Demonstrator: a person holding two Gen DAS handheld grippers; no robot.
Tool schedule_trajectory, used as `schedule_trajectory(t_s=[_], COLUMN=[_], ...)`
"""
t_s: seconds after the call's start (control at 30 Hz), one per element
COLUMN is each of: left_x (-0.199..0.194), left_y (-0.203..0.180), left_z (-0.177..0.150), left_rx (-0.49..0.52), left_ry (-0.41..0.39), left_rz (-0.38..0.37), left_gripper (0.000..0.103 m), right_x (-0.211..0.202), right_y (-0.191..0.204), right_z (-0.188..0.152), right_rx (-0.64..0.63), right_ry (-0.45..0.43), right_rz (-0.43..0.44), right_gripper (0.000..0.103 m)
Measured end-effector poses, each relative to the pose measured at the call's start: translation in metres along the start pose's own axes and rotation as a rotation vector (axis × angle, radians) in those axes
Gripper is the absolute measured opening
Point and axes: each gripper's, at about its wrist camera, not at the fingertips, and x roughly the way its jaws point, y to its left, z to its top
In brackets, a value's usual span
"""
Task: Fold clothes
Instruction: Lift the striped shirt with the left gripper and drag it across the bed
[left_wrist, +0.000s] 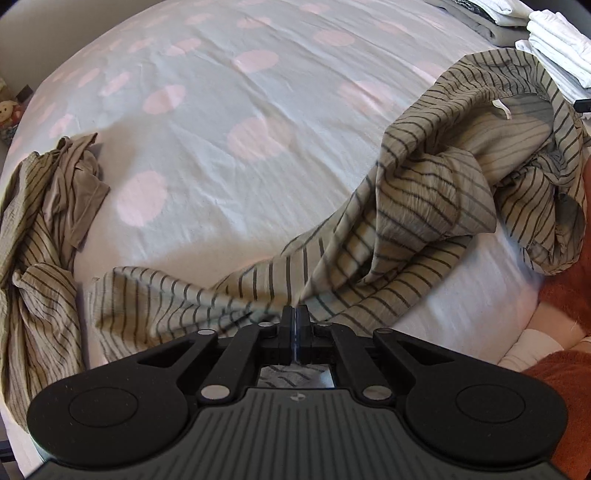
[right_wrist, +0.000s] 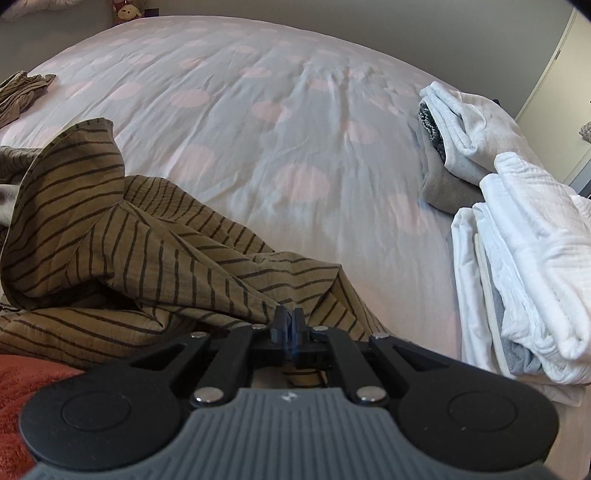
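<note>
An olive garment with dark stripes (left_wrist: 436, 177) lies rumpled across the near side of the bed, with a white label showing inside its opening. My left gripper (left_wrist: 294, 314) is shut on an edge of this striped garment, and the cloth stretches from its pads up to the right. In the right wrist view the same striped garment (right_wrist: 122, 229) bunches at the left, and my right gripper (right_wrist: 290, 317) is shut on another edge of it. A second pile of striped and brown clothes (left_wrist: 44, 221) lies at the bed's left edge.
The bed cover (left_wrist: 229, 92) is pale with pink dots. Folded white and grey clothes (right_wrist: 517, 236) are stacked at the bed's right side, with another folded stack (right_wrist: 458, 129) behind. A rust-coloured sleeve (left_wrist: 565, 288) is at the right. A soft toy (right_wrist: 127, 11) sits beyond the bed.
</note>
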Motion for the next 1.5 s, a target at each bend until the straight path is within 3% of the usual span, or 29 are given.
schedule_trajectory(t_s=[0.17, 0.37, 0.43, 0.5, 0.53, 0.63, 0.67, 0.7, 0.73, 0.8, 0.9, 1.0, 1.13, 1.2, 1.33, 1.5], left_x=[-0.007, -0.012, -0.009, -0.003, 0.001, 0.013, 0.018, 0.022, 0.022, 0.02, -0.002, -0.023, -0.024, -0.019, -0.014, -0.027], left_y=[0.005, 0.021, 0.017, 0.007, 0.001, -0.012, -0.015, -0.016, -0.016, -0.017, -0.014, -0.022, -0.044, -0.052, -0.05, -0.042], left_z=[-0.004, 0.018, 0.027, 0.032, 0.033, 0.036, 0.037, 0.038, 0.037, 0.035, 0.03, 0.017, -0.002, -0.006, -0.002, 0.002], left_rx=[0.068, 0.1, 0.169, 0.27, 0.32, 0.385, 0.383, 0.367, 0.355, 0.334, 0.3, 0.348, 0.451, 0.474, 0.42, 0.377], left_ry=[-0.014, -0.1, -0.101, -0.085, -0.079, -0.059, -0.048, -0.027, -0.027, -0.037, -0.07, -0.049, 0.045, 0.083, 0.119, 0.074], left_rz=[0.054, 0.085, 0.064, 0.054, 0.054, 0.053, 0.043, 0.034, 0.034, 0.037, -0.035, -0.118, -0.198, -0.214, -0.258, -0.277], left_gripper=[0.012, 0.018, 0.028, 0.046, 0.047, 0.045, 0.029, 0.002, 0.0, 0.0, 0.0, 0.0, 0.0, 0.0, 0.001, 0.034], right_x=[0.009, 0.018, 0.019, 0.019, 0.018, 0.018, 0.017, 0.015, 0.013, 0.005, -0.004, -0.003, 0.0, -0.002, -0.007, -0.01], right_y=[0.002, 0.005, 0.005, 0.004, 0.003, 0.003, 0.003, 0.003, 0.002, 0.0, -0.005, -0.017, -0.036, -0.028, -0.014, -0.014], right_z=[-0.004, -0.007, -0.007, -0.007, -0.007, -0.007, -0.007, -0.006, -0.005, -0.003, -0.001, -0.008, -0.017, -0.017, -0.012, -0.009], right_rx=[0.003, 0.01, 0.01, 0.015, 0.018, 0.021, 0.023, 0.024, 0.025, 0.022, 0.023, 0.028, 0.159, 0.137, 0.084, 0.086], right_ry=[0.022, 0.047, 0.051, 0.051, 0.051, 0.047, 0.042, 0.035, 0.028, 0.01, 0.009, 0.025, 0.049, 0.041, 0.02, 0.007], right_rz=[0.009, 0.018, 0.02, 0.021, 0.022, 0.018, 0.013, 0.007, 0.0, -0.018, -0.062, -0.156, -0.094, -0.082, -0.064, -0.061], right_gripper=[0.002, 0.003, 0.003, 0.003, 0.003, 0.003, 0.003, 0.003, 0.003, 0.002, 0.0, 0.0, 0.0, 0.0, 0.001, 0.001])
